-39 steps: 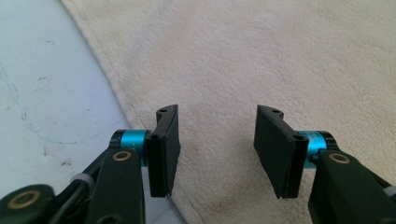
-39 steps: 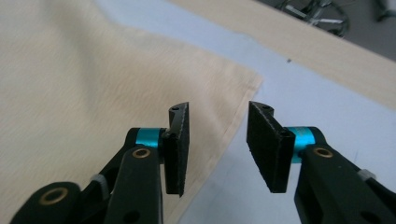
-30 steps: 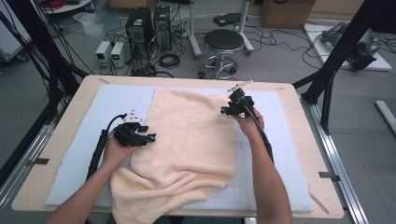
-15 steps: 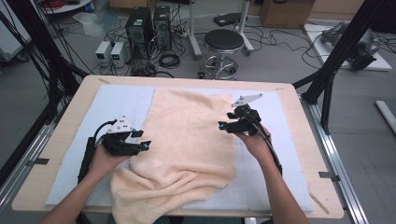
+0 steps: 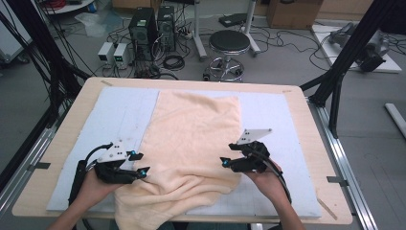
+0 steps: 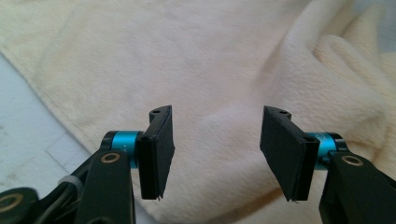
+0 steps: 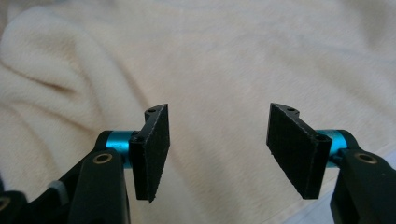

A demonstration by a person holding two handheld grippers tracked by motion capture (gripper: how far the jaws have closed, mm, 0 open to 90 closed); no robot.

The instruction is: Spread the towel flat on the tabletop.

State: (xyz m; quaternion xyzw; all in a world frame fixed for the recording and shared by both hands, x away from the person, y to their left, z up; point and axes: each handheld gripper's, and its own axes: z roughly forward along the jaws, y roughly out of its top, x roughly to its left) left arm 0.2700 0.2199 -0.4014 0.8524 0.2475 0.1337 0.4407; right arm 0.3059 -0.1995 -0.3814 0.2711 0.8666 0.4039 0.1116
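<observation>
A pale wooden surface (image 5: 306,115) seen from above, with a light blue-grey mat (image 5: 119,115) covering most of its top. A cream towel (image 5: 191,139) lies on the mat down the middle of the surface, stretching from near the far edge to the near edge. Its far part lies flat and smooth; its near part is rumpled into soft folds and bunches toward the near left corner, reaching just over the near edge.

A person's forearms come in from the near edge. The left hand-held gripper (image 5: 139,164) sits at the towel's left border, toward the near left corner of the surface, with a grey three-cornered plate on top and a black cable trailing back. In its own view its black pads (image 6: 156,151) stand apart over the towel, released, gripping nothing; its jaws have just been opening.

The right hand-held gripper (image 5: 226,160) sits at the towel's right border, toward the near right part of the surface, pointing across at the left one. Its pads (image 7: 152,151) are likewise spread above the fabric, released and holding nothing; its jaws have also just been opening
</observation>
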